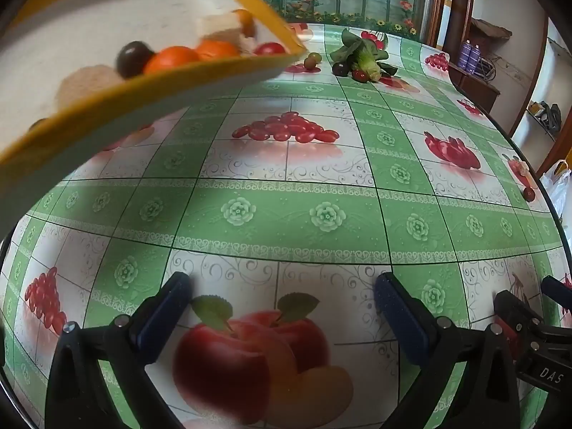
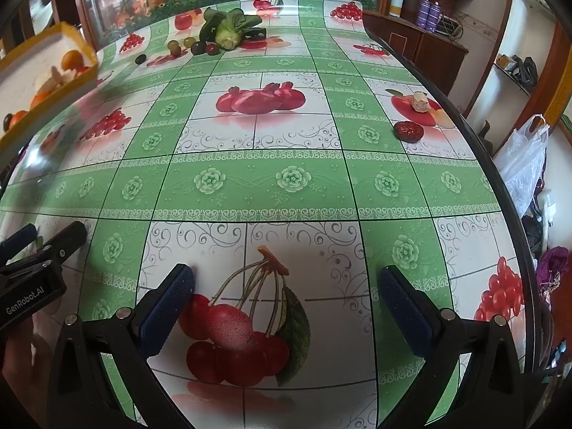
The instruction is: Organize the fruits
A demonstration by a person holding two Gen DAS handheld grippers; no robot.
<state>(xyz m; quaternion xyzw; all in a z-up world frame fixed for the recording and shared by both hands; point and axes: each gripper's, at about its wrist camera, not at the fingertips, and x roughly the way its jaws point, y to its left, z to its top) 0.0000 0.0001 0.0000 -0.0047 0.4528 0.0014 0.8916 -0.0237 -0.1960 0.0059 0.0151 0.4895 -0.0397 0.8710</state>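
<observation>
A white plate with a yellow rim (image 1: pixel 107 107) hangs tilted in the air at the upper left, blurred, holding oranges (image 1: pixel 171 59), a dark plum (image 1: pixel 134 58) and a red fruit; it also shows in the right wrist view (image 2: pixel 84 44). Loose fruits lie at the table's far end by a leafy green vegetable (image 1: pixel 364 55) (image 2: pixel 228 30): grapes (image 2: pixel 178 45) and dark plums (image 2: pixel 198 48). A red date (image 2: pixel 408 131) and a pale lump (image 2: pixel 420 102) lie near the right edge. My left gripper (image 1: pixel 282 307) and right gripper (image 2: pixel 286 296) are open and empty above the tablecloth.
The table (image 2: pixel 286 186) has a green and white fruit-print cloth. Its right edge drops off toward wooden shelves (image 2: pixel 422 43) and a white plastic bag (image 2: pixel 525 164). A flower mural wall stands behind the far end.
</observation>
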